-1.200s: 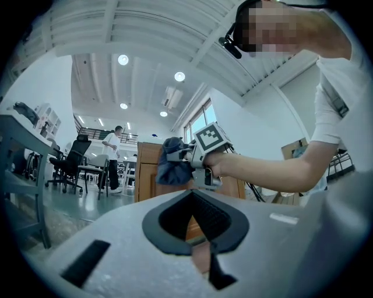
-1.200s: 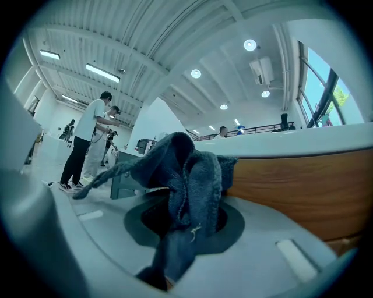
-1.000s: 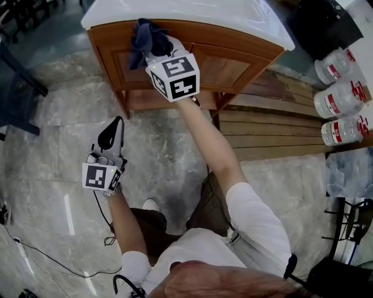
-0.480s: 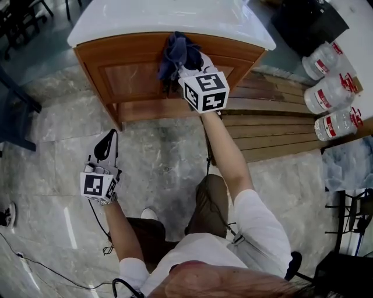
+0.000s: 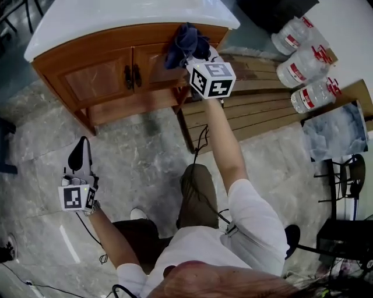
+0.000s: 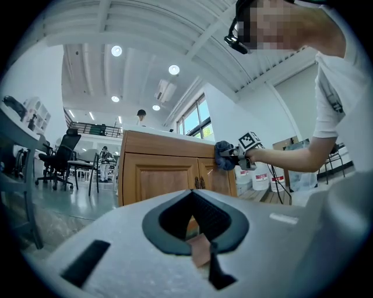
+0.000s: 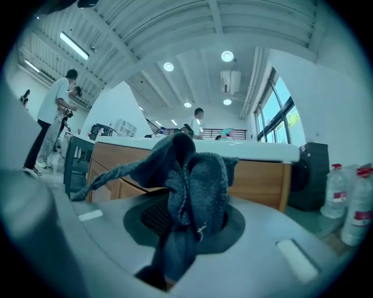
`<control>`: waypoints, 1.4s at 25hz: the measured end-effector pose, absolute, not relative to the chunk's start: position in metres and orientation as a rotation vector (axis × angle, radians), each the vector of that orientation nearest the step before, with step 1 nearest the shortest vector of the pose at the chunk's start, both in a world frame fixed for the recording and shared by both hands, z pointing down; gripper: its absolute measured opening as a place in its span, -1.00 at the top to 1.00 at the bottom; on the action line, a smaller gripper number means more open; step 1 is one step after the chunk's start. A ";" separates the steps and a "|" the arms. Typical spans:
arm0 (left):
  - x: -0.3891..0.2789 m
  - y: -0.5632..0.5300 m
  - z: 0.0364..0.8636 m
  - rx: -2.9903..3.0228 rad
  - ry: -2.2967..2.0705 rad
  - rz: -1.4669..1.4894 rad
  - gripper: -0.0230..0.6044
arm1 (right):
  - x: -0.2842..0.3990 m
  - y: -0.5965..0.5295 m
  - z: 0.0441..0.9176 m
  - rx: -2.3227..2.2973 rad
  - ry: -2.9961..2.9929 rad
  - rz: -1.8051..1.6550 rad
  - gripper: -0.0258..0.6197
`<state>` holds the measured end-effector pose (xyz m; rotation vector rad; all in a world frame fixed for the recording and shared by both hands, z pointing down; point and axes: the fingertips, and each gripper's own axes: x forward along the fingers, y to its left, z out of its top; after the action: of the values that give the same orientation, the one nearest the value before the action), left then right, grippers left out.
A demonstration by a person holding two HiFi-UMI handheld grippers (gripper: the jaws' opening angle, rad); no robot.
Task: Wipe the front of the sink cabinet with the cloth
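Nearest: holds left gripper [image 5: 80,152] low over the marble floor [image 5: 145,157], well apart from the cabinet. Jaws pressed together, nothing between them. Judged parked there to stay out of the wiping arm's way.

Further out: reaches with the right arm at full stretch, right gripper [image 5: 197,57] up at the cabinet's top edge. Jaws pinching a dark blue cloth [image 5: 186,39], bunched, loose folds spilling forward of the jaws. Likely gripped near its middle so that a soft wad, not the hard jaws, meets the wood.

At the cabinet: sets the cloth against the upper right of the sink cabinet [image 5: 99,78] front, on the right-hand door just under the white worktop [image 5: 116,17], right of the paired door handles [image 5: 132,75]. Looks like contact in the head view and the left gripper view; cannot judge the pressure.

Judgement: wiping under way, at the right end of the top band. No telling from here which panels are already done.

Beyond, to the right: wooden slats [image 5: 256,110] on the floor, water bottles [image 5: 303,64] past them. Worth minding on a wide rightward stroke.
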<state>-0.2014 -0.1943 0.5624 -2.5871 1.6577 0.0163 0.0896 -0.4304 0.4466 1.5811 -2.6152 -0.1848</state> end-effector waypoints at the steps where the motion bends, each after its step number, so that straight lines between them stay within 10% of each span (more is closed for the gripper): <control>1: -0.201 -0.193 0.561 -2.588 1.658 0.027 0.92 | 0.106 -0.433 0.446 1.621 -2.590 -0.180 0.62; 21: -0.189 -0.184 0.556 -2.595 1.645 0.069 0.92 | 0.209 -0.435 0.438 1.862 -2.399 -0.185 0.64; 35: -0.190 -0.187 0.548 -2.514 1.671 0.008 0.92 | -0.070 -0.346 0.500 1.154 -2.821 -0.181 0.64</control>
<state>-0.1905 -0.1866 0.5480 -2.5139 1.6707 0.0080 -0.0700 -0.3460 0.5004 1.1537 -2.8206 -0.1813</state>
